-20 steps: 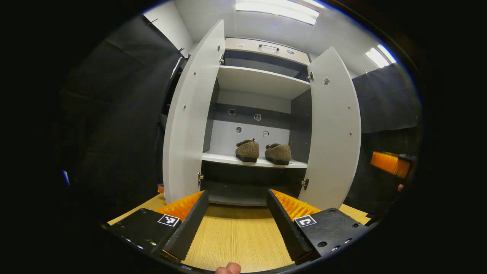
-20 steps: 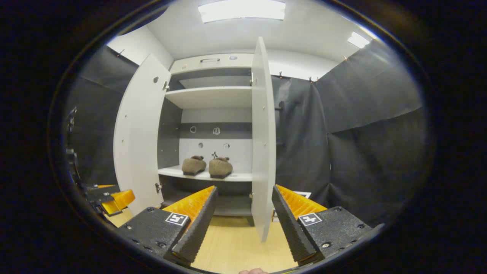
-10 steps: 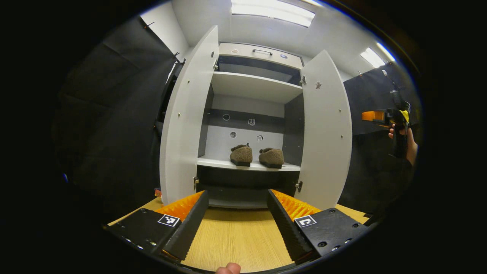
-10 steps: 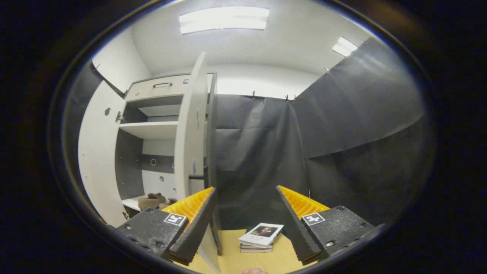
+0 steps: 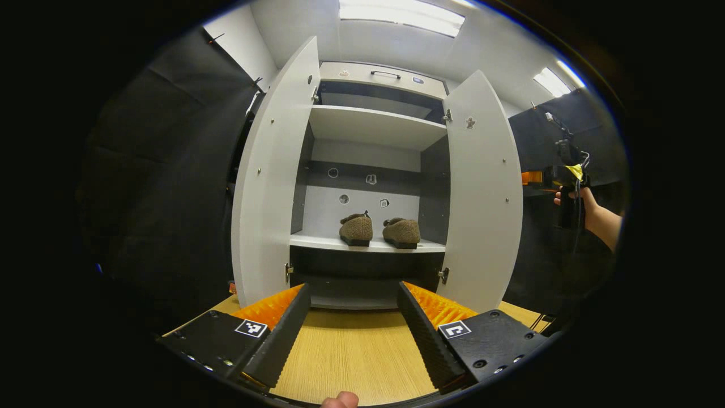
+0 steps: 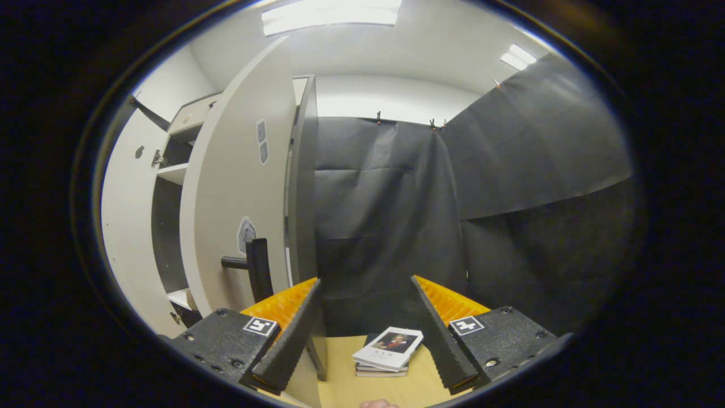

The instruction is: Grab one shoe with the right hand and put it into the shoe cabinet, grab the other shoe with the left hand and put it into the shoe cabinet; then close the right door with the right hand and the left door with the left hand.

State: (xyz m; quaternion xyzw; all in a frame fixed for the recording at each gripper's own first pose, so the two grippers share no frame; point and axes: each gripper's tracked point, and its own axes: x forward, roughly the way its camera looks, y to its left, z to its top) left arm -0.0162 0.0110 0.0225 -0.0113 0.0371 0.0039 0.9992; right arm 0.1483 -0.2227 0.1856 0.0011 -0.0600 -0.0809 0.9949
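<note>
Two brown fuzzy shoes stand side by side on the lower shelf of the white shoe cabinet. Its left door and right door both stand wide open. My left gripper is open and empty above the wooden table, facing the cabinet from a distance. In the left gripper view a hand holds my right gripper beyond the right door. My right gripper is open and empty, close to the outer face of the right door, with the door's black handle just left of its left finger.
A small stack of books lies on the wooden table to the right of the cabinet, between my right gripper's fingers in view. Black cloth walls close the booth on both sides. An upper shelf and a top drawer sit above.
My right gripper has swung right, from facing the shoes inside to the outer side of the right door; the handle has come into view. The left gripper has drawn back slightly.
</note>
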